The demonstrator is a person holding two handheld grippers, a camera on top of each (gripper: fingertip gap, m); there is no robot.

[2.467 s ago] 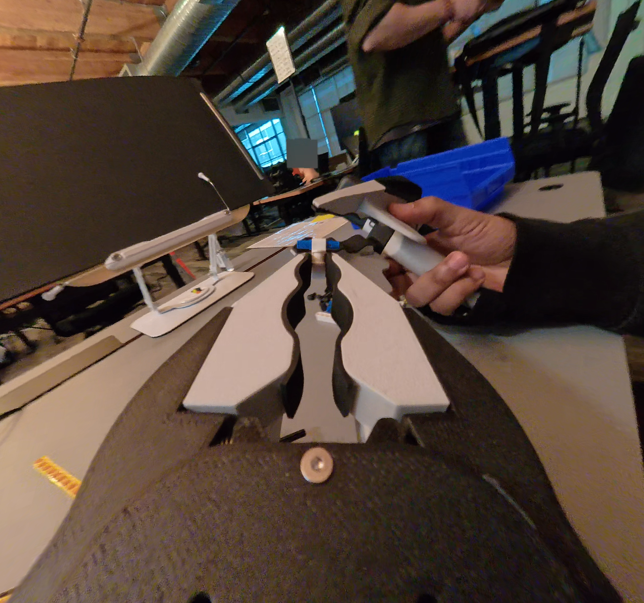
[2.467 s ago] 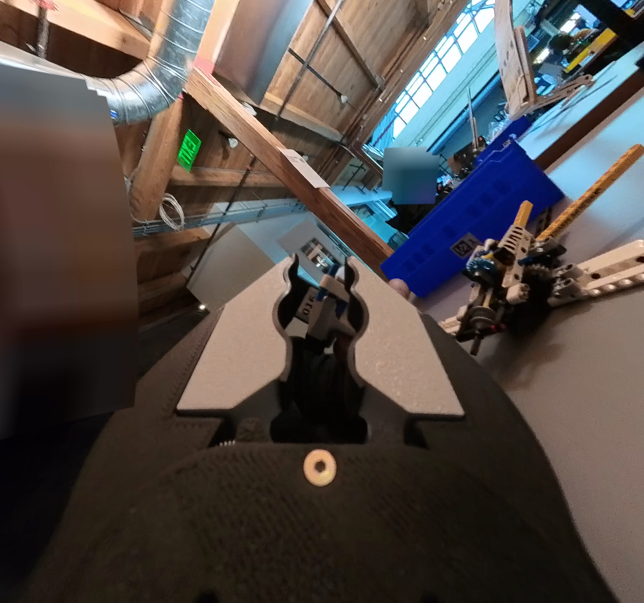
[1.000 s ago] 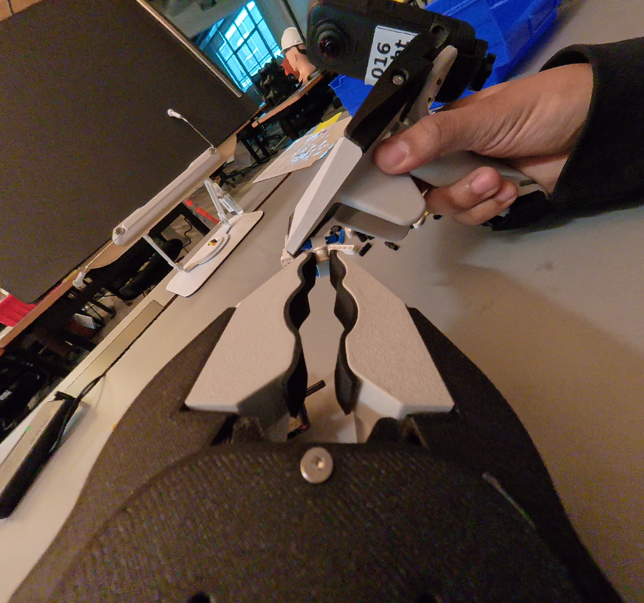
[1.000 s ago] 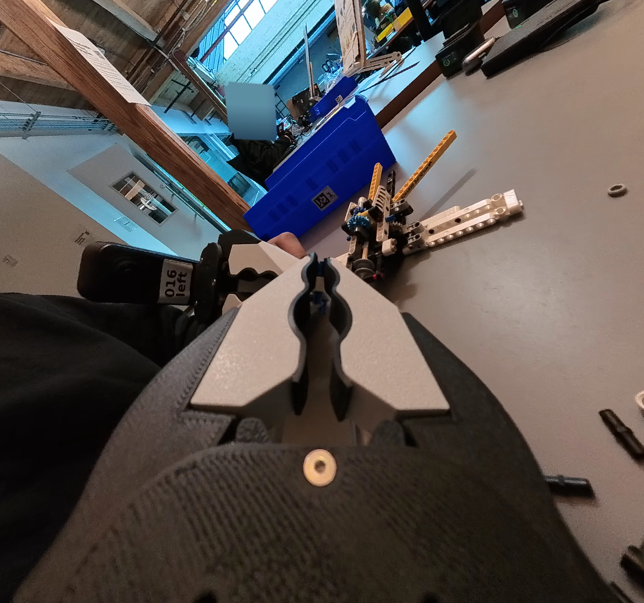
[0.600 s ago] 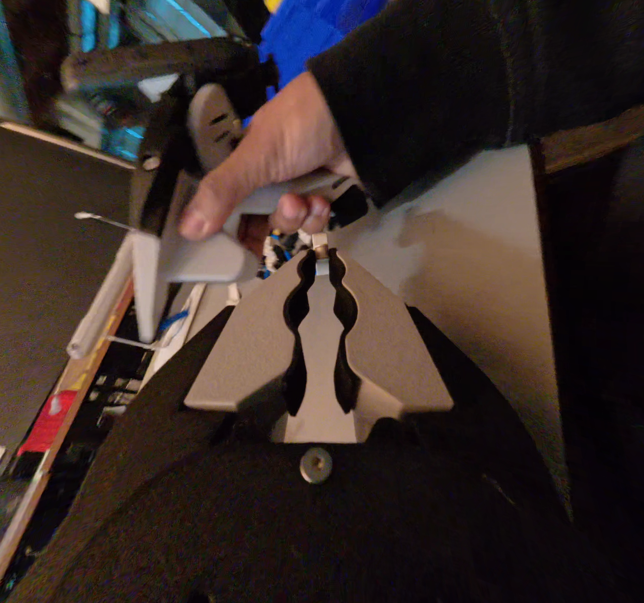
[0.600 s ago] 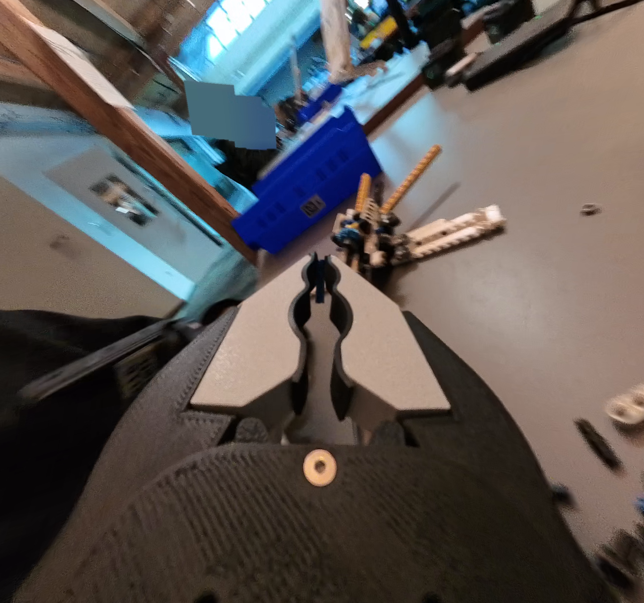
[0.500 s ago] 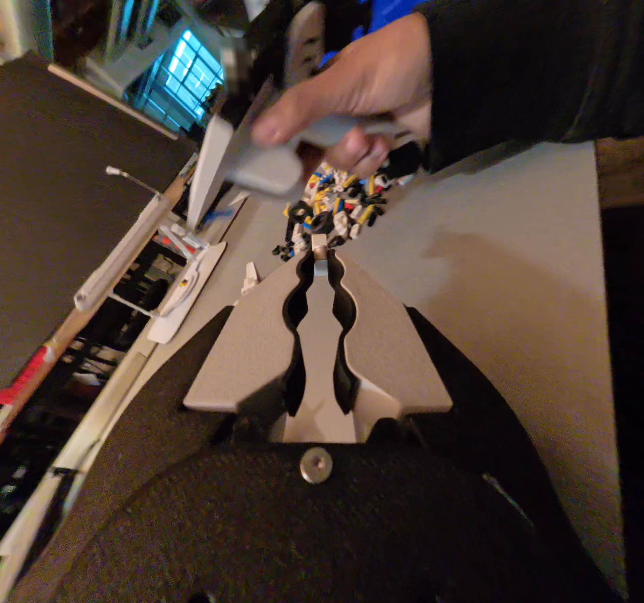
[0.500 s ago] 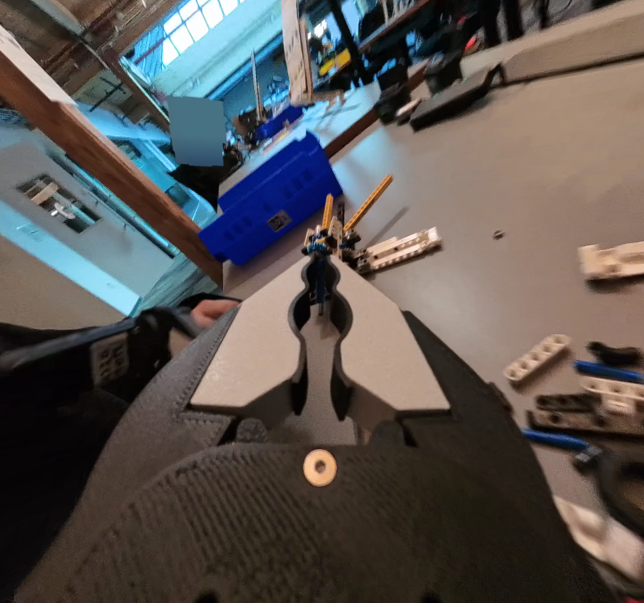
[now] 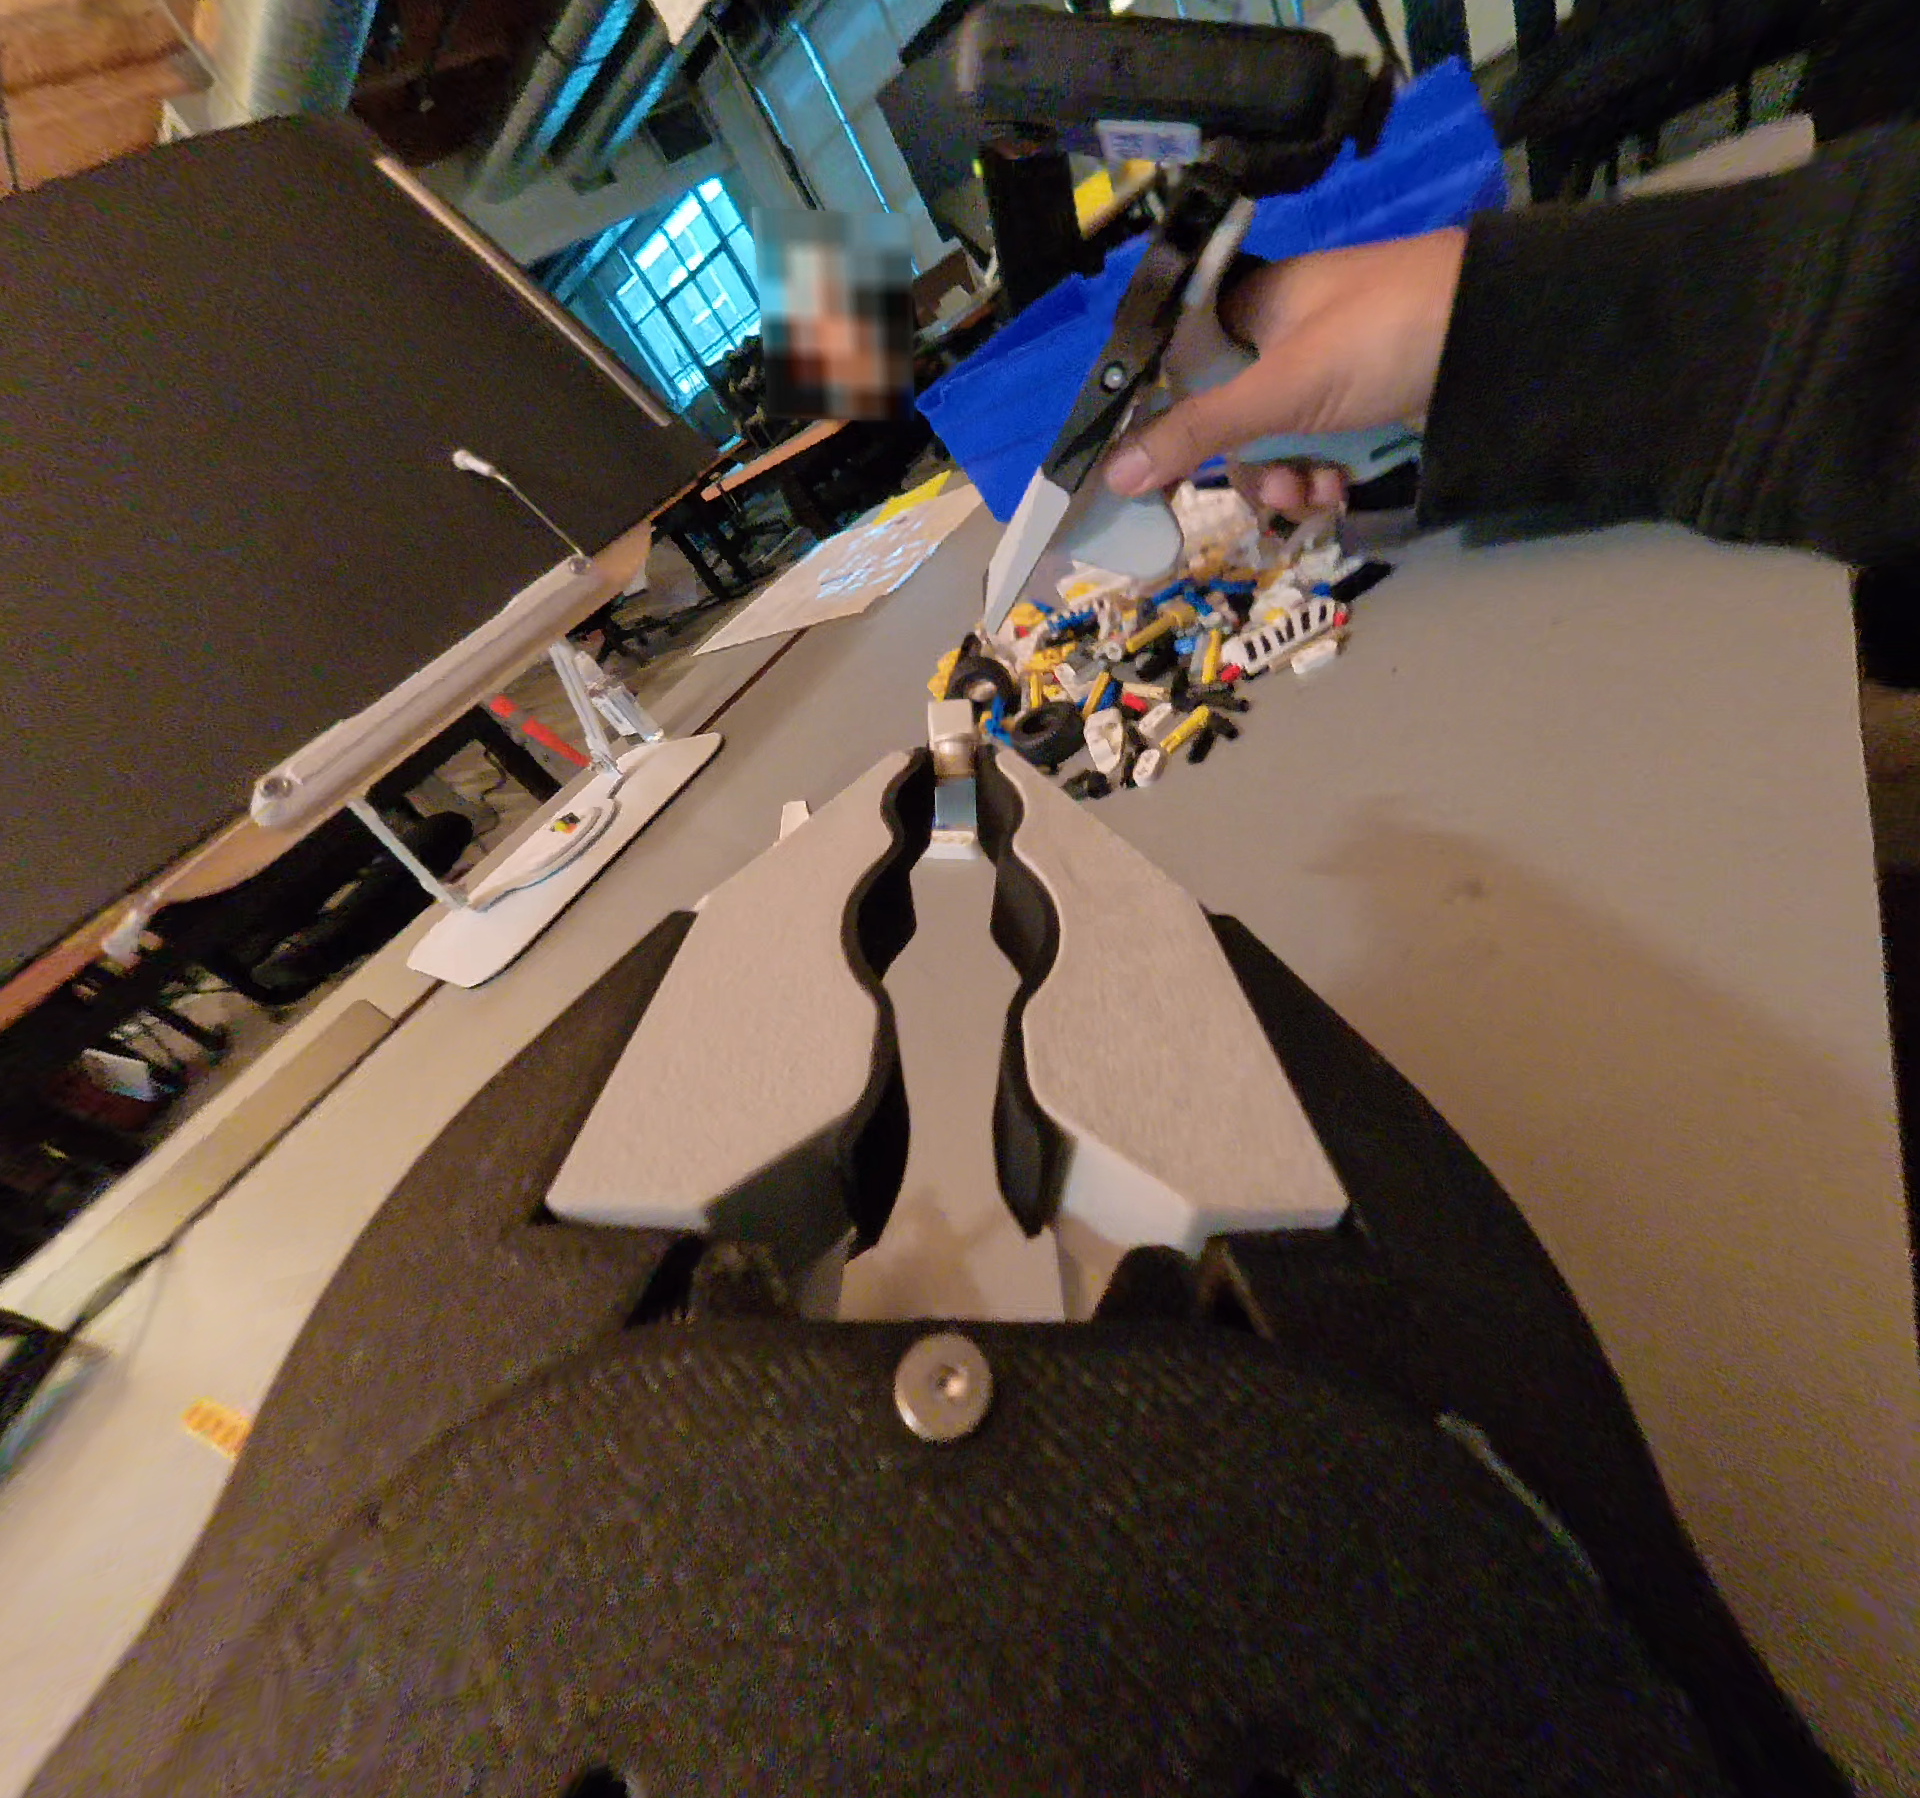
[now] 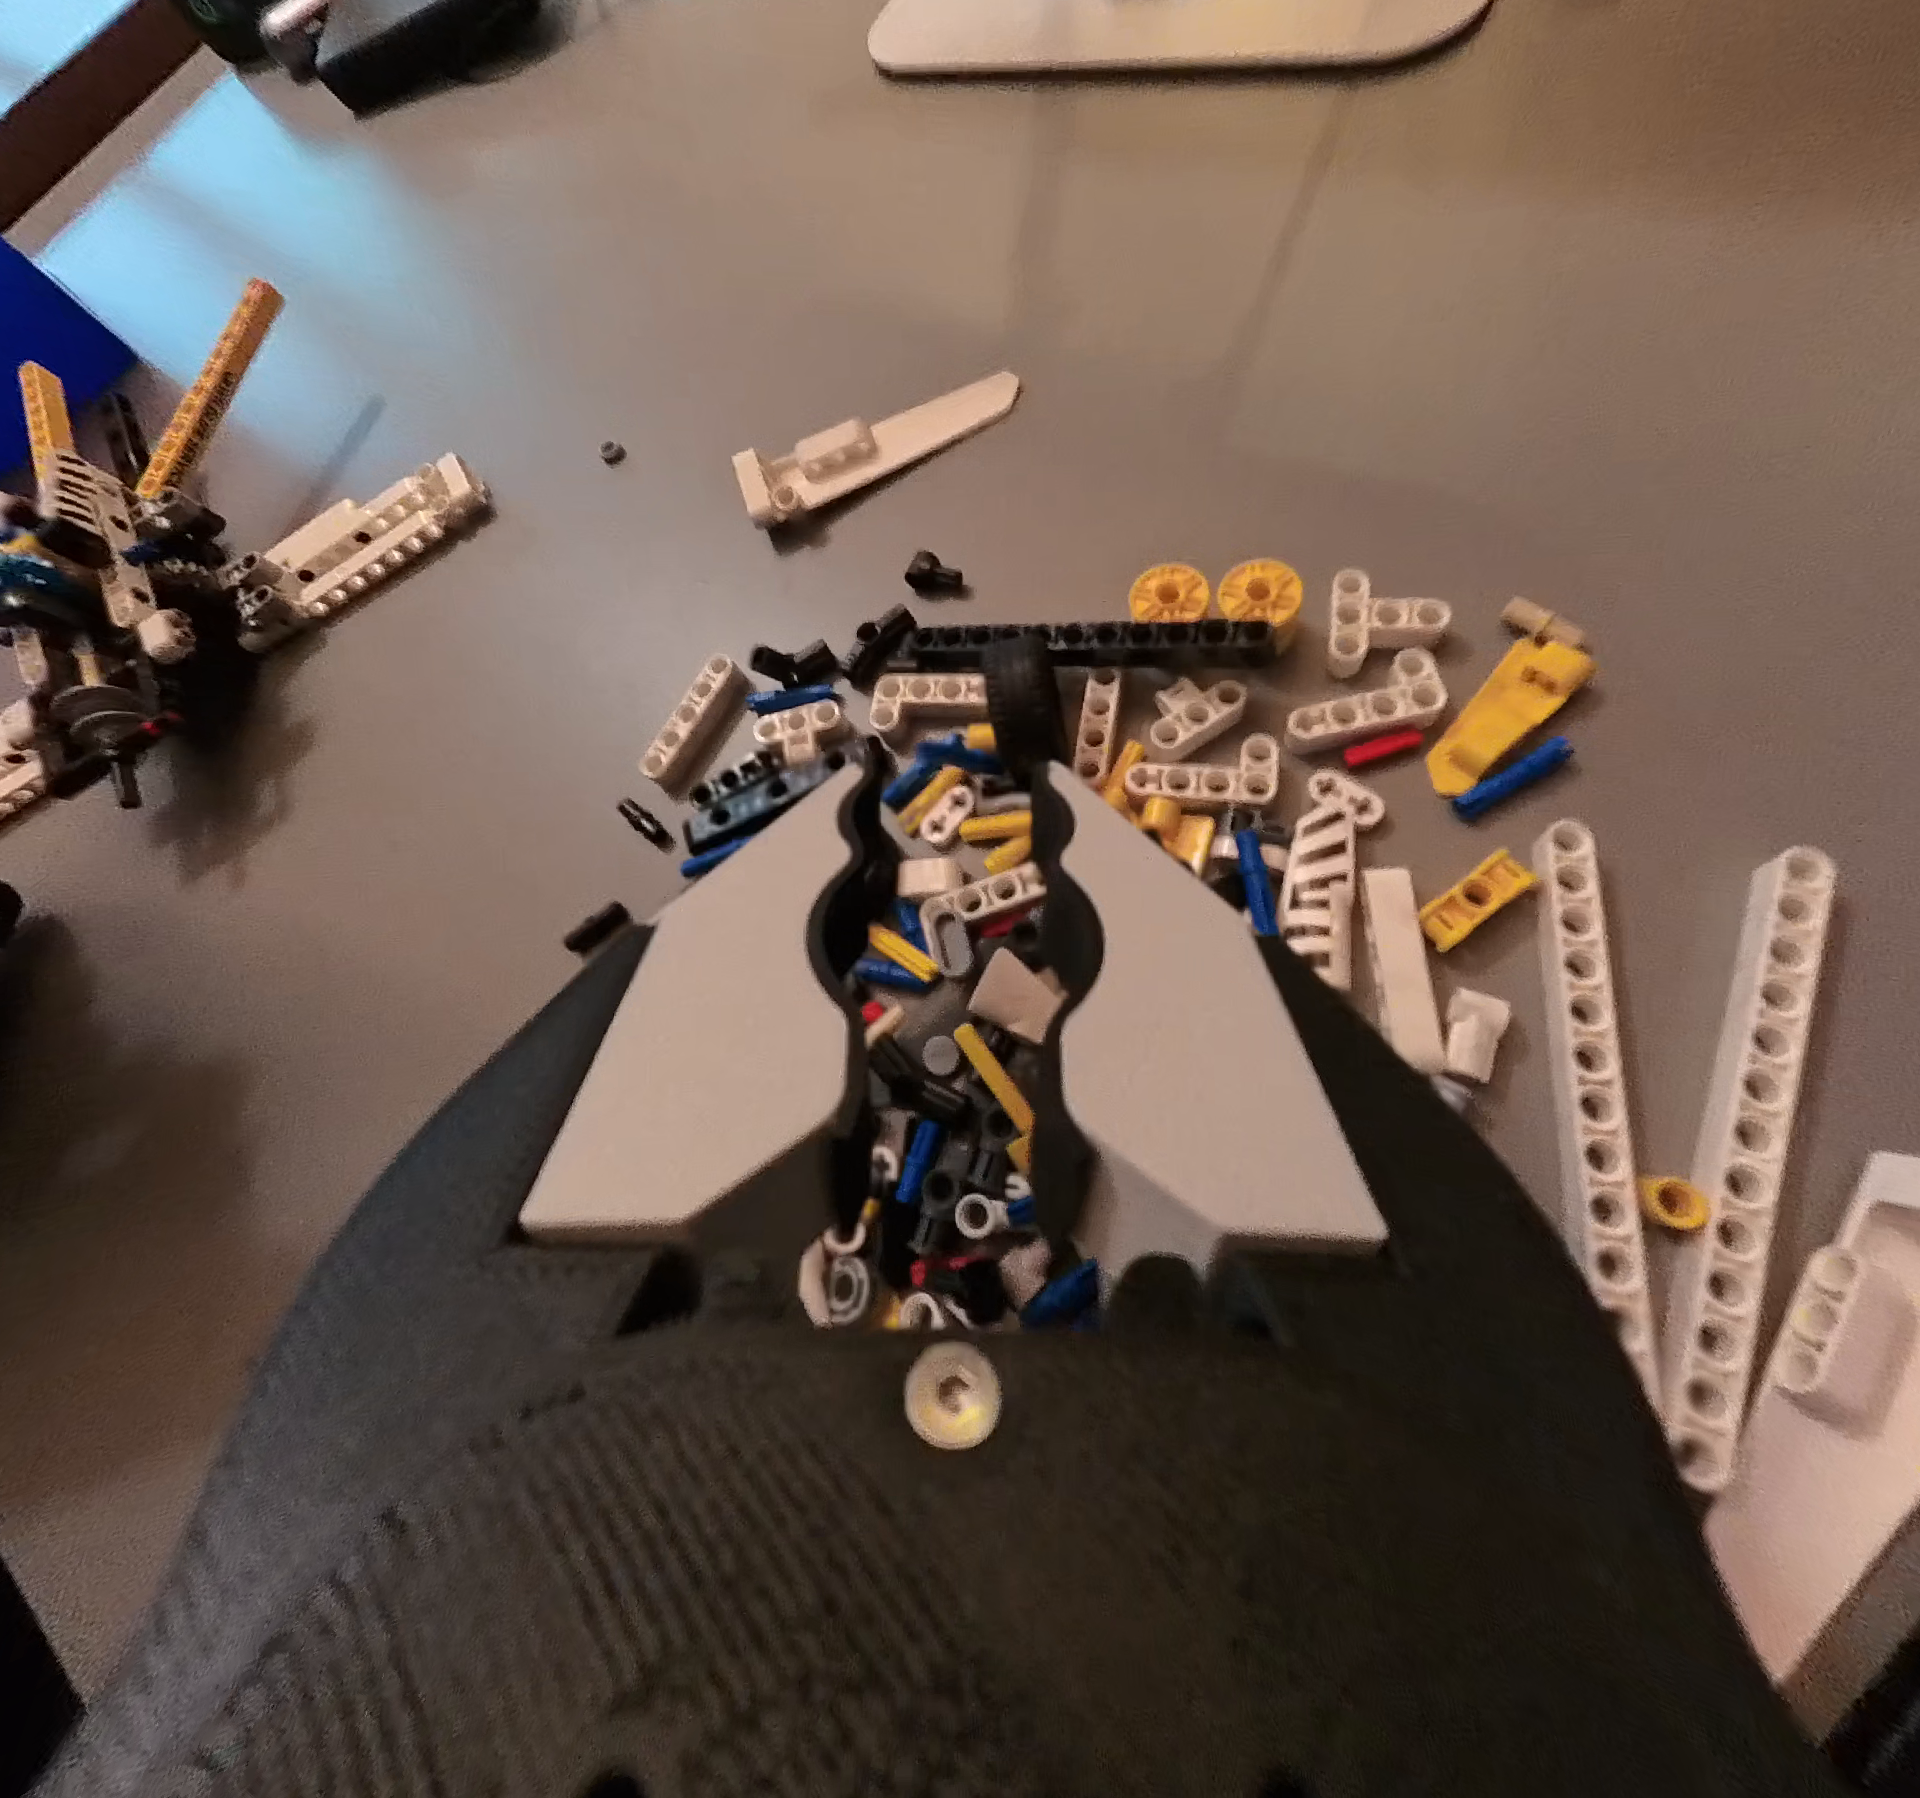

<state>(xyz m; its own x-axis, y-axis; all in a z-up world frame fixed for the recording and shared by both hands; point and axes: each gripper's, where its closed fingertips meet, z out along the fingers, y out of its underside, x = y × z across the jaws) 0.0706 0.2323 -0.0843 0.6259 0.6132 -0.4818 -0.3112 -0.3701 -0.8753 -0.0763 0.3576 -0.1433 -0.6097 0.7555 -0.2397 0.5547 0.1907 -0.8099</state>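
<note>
My left gripper (image 9: 954, 774) is shut on a small grey building piece (image 9: 952, 732) that sticks out past the fingertips, above the grey table (image 9: 1507, 865). My right gripper (image 10: 956, 777) is open and holds nothing. It hovers over a pile of small building pieces (image 10: 1039, 875) in white, yellow, blue and black. A black tyre (image 10: 1023, 699) stands just beyond its right fingertip. In the left wrist view the right gripper (image 9: 997, 605), held by a hand (image 9: 1309, 366), points down at the same pile (image 9: 1143, 668).
A partly built model (image 10: 104, 585) lies at the left. Long white beams (image 10: 1579, 1021) lie at the right and a white panel piece (image 10: 873, 449) beyond the pile. A white stand base (image 10: 1195, 3), a dark board (image 9: 260, 449) and a blue bin (image 9: 1351, 179) stand farther off. Tip to tip, the grippers are about 20 centimetres apart. About 30 centimetres separates my right fingertips from the white stand base (image 10: 1195, 3).
My right gripper was shut on a small blue piece beside the left gripper; it has swung over the pile and opened, and the blue piece is gone from it. The left stays shut on the grey piece.
</note>
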